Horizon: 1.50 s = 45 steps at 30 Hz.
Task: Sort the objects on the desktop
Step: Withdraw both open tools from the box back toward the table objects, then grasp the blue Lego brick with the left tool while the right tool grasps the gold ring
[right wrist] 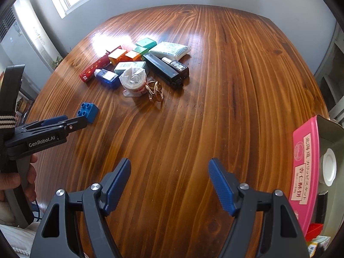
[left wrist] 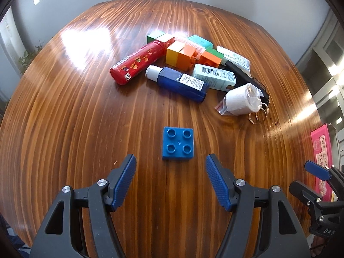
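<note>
Now the left hand-held gripper (left wrist: 171,167), jaws wide and empty, hovers just short of the blue brick (left wrist: 178,143) lying alone on the table (left wrist: 75,107); next, I judge, straddle and close.

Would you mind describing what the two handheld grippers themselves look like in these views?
Both are matte black plastic frames with triangular cut-outs and silver pivot bolts. The left gripper and right gripper each carry two fingers faced with ribbed blue pads. Seen from the right wrist view, the left one bears a white "GenRobot.AI" label and a black-and-white striped band.
</note>
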{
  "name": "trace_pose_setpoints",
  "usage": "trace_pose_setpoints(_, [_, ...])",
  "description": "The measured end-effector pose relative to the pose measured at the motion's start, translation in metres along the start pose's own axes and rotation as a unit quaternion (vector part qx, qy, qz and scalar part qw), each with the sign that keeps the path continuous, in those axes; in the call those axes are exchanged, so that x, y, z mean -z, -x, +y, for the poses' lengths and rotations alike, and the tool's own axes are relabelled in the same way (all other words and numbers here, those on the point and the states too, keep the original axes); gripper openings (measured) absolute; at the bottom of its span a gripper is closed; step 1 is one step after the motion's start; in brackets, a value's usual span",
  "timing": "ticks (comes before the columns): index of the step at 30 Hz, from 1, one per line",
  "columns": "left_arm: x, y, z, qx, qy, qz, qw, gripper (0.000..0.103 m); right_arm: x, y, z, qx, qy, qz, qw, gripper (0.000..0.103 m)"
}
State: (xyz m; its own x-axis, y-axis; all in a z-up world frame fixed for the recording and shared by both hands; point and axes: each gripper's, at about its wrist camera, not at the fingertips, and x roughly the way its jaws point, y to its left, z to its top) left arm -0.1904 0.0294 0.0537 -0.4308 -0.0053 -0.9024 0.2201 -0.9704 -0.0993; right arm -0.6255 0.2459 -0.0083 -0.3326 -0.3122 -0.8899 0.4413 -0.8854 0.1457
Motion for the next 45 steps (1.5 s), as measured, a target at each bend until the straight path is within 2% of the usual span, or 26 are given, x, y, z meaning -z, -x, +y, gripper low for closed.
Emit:
trace_pose_setpoints(8, [-0.012,-0.013,-0.01,0.012,-0.036,-0.018,0.9991,0.069,-0.009,-0.008,-0.001,0.001,-0.013,0.003,1.0,0.078])
trace_pose_setpoints(12, [-0.014,-0.021,-0.015,0.017,-0.052,-0.01,0.9985,0.036,-0.019,-0.011,0.001,-0.002,-0.016,-0.002,1.0,0.078])
trace_pose_setpoints(17, [-0.014,-0.019,-0.012,0.026,-0.058,-0.015,0.9979,0.035,-0.034,-0.018,0.012,-0.008,0.002,-0.013,1.0,0.078])
trace_pose_setpoints(22, [-0.01,-0.008,-0.003,0.031,-0.054,-0.022,0.9978,0.035,-0.052,-0.04,0.015,-0.019,-0.006,0.0,1.0,0.052])
trace_pose_setpoints(32, [-0.008,-0.003,0.005,0.031,-0.049,-0.017,0.9982,0.035,-0.083,-0.064,0.014,-0.022,-0.025,0.002,0.999,0.049])
trace_pose_setpoints(35, [-0.009,-0.004,0.001,0.033,-0.053,-0.016,0.9979,0.035,-0.088,-0.071,0.013,-0.023,-0.028,0.005,0.999,0.043])
trace_pose_setpoints(37, [-0.012,-0.006,-0.005,0.034,-0.058,-0.016,0.9976,0.035,-0.091,-0.074,0.013,-0.028,-0.027,0.009,0.999,0.025])
trace_pose_setpoints(38, [-0.012,-0.007,-0.007,0.034,-0.059,-0.017,0.9975,0.035,-0.09,-0.074,0.012,-0.029,-0.026,0.009,0.999,0.021])
trace_pose_setpoints(39, [-0.012,-0.006,-0.009,0.035,-0.061,-0.017,0.9974,0.035,-0.089,-0.072,0.013,-0.034,-0.024,0.008,0.999,0.012])
trace_pose_setpoints(45, [-0.011,-0.001,-0.019,0.034,-0.072,-0.022,0.9965,0.035,-0.078,-0.053,0.009,-0.05,-0.026,-0.007,0.998,0.009])
